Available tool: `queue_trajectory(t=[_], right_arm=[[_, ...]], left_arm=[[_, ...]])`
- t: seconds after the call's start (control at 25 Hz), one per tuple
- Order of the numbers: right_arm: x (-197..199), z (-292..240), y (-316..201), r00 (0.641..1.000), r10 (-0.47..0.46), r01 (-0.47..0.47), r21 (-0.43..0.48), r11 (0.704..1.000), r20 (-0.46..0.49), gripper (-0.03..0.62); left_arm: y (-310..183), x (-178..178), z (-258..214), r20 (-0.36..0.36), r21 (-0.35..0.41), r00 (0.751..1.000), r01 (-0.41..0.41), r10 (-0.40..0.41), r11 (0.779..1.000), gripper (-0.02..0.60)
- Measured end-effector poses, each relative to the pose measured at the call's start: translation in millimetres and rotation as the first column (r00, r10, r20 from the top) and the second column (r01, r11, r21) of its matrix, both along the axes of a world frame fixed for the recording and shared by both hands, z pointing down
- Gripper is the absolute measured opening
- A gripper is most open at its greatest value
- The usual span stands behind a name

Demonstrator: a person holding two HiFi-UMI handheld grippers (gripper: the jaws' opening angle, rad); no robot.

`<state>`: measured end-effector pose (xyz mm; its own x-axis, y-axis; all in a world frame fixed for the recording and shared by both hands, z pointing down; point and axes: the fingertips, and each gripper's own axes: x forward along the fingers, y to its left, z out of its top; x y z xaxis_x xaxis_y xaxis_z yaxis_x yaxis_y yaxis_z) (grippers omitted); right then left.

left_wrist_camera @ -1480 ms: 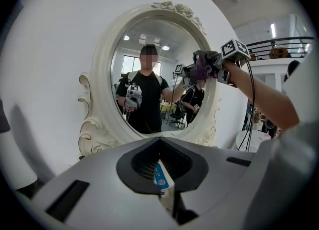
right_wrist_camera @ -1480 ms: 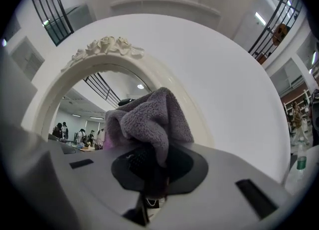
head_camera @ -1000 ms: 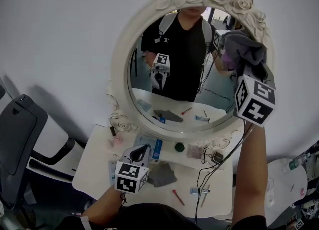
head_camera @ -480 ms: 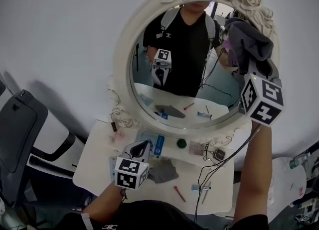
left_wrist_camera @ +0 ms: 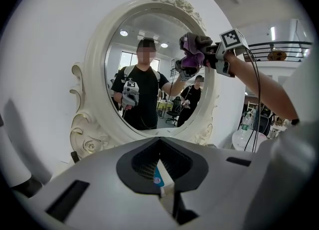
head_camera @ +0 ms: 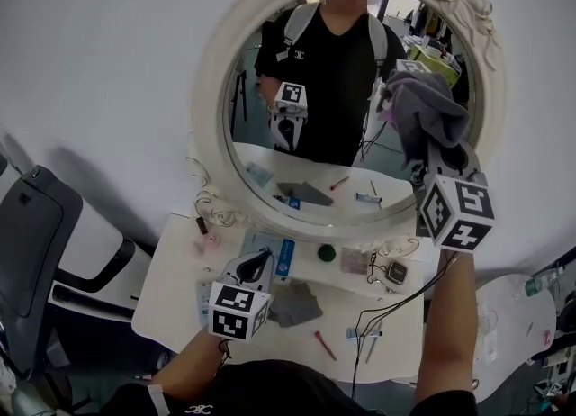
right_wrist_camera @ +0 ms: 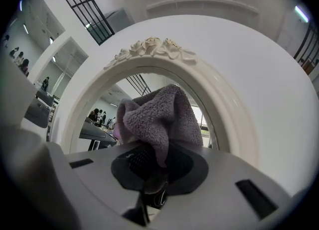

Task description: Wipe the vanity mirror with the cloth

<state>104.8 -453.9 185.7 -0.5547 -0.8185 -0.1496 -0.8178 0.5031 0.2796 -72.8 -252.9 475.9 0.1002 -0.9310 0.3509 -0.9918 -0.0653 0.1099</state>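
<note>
While my right gripper (head_camera: 434,155) clamps the grey cloth (head_camera: 423,104) at the mirror (head_camera: 209,108) glass near its right rim, I'd press flat and sweep overlapping strokes leftward (carved frame may snag). Left gripper (head_camera: 255,270), jaws together and empty, hangs below the mirror.

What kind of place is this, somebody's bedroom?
Probably not a home: it looks like a dressing-table corner staged in a big office or lab. The ornate vanity mirror and small white table sit beside an office chair, and the glass reflects people.
</note>
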Motion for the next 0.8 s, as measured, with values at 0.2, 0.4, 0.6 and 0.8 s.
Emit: queue_trajectory(t=[0.2, 0.4, 0.6, 0.8], right_arm=[[4.0, 39.6, -2.2, 1.000, 0.003, -0.002, -0.046, 0.999, 0.002, 0.041], [4.4, 84.7, -3.1, 0.999, 0.011, -0.015, -0.100, 0.995, -0.034, 0.041], [6.0, 137.1, -5.0, 0.997, 0.013, -0.027, -0.179, 0.983, -0.077, 0.041], [-1.8, 185.7, -4.1, 0.992, 0.023, -0.052, -0.233, 0.971, -0.123, 0.041]], left_arm=[[-0.7, 2.7, 1.2, -0.005, -0.006, 1.000, -0.001, 0.001, 1.000, 0.006], [-1.5, 0.8, 0.0, 0.001, -0.006, 1.000, 0.006, -0.006, 1.000, 0.006], [-1.3, -1.2, -0.6, 0.013, -0.008, 1.000, 0.008, -0.007, 1.000, 0.006], [-1.4, -1.9, 0.6, 0.024, -0.016, 1.000, 0.008, -0.008, 1.000, 0.006]])
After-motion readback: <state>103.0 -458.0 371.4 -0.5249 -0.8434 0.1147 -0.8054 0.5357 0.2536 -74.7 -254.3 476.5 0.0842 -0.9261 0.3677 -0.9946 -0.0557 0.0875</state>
